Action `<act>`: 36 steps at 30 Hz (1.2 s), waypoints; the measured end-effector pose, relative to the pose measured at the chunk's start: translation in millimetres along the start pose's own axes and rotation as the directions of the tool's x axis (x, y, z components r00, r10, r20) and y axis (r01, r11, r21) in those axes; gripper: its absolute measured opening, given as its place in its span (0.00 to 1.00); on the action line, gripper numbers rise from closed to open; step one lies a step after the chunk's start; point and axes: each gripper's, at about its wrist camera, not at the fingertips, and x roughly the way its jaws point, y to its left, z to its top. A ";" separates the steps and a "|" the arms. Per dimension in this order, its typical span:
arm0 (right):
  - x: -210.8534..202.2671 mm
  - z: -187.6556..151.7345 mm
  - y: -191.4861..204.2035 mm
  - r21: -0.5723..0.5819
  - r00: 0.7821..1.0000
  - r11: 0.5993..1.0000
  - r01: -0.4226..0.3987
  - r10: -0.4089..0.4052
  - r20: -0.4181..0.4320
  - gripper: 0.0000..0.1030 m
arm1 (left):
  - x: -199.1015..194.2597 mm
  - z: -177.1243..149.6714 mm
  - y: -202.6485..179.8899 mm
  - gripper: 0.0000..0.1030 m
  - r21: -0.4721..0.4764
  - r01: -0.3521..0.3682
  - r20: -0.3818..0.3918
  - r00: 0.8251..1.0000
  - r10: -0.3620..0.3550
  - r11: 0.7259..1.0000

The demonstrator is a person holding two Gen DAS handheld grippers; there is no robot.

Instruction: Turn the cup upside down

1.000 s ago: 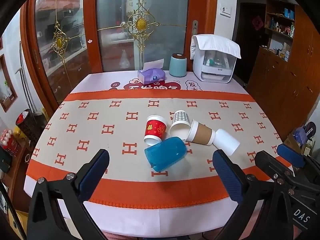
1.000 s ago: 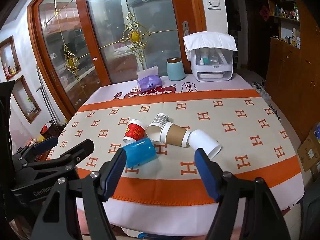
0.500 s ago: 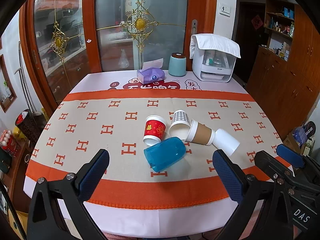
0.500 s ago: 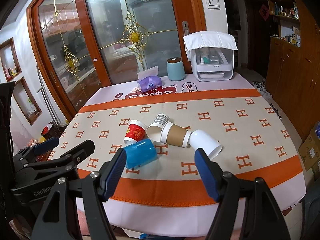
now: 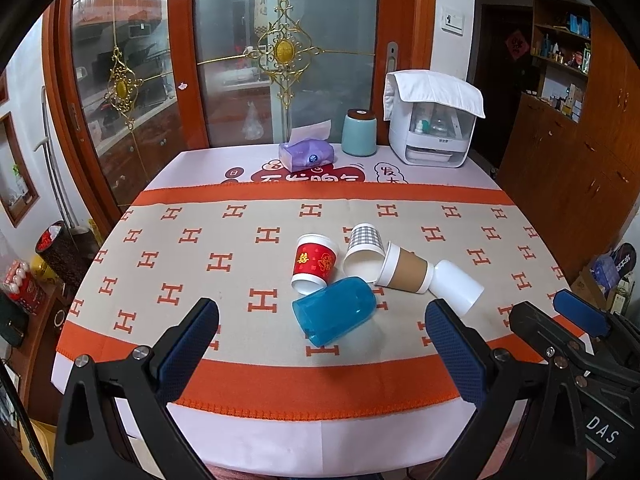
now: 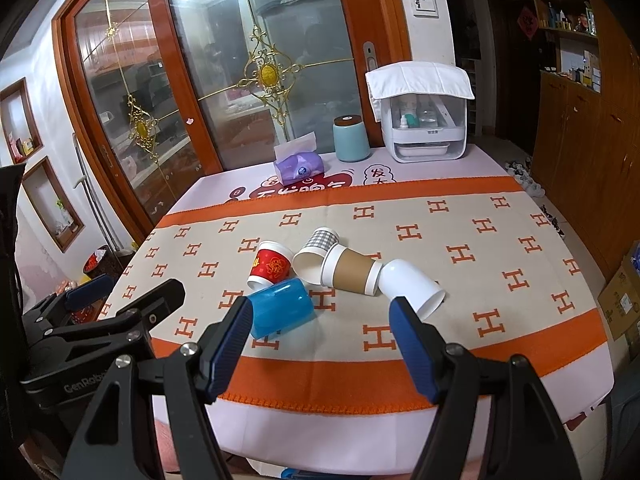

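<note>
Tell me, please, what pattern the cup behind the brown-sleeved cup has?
The checked cup has a grey-and-white check; clearest in the left wrist view.

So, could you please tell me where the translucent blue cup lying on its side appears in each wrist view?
Left wrist view: the blue cup lies just right of centre, below the red cup.
Right wrist view: the blue cup lies left of centre, just above the near finger pad of the right gripper.
Shared landmark: the purple tissue box at the table's far edge.
</note>
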 end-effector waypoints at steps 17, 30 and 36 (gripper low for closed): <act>0.4 1.8 0.0 0.004 1.000 1.000 -0.003 0.003 0.000 0.69 | 0.2 1.2 -2.9 0.99 0.001 -0.003 -0.006 1.000 0.003 1.000; 0.7 1.8 -0.6 0.006 1.000 1.000 -0.007 0.007 0.000 0.69 | 3.3 1.5 -0.9 0.99 0.009 -0.008 -0.035 0.999 0.008 1.000; 0.6 4.4 -1.2 0.007 1.000 1.000 -0.009 0.009 0.000 0.69 | 4.2 6.5 1.5 0.99 0.001 0.000 -0.038 0.999 0.000 1.000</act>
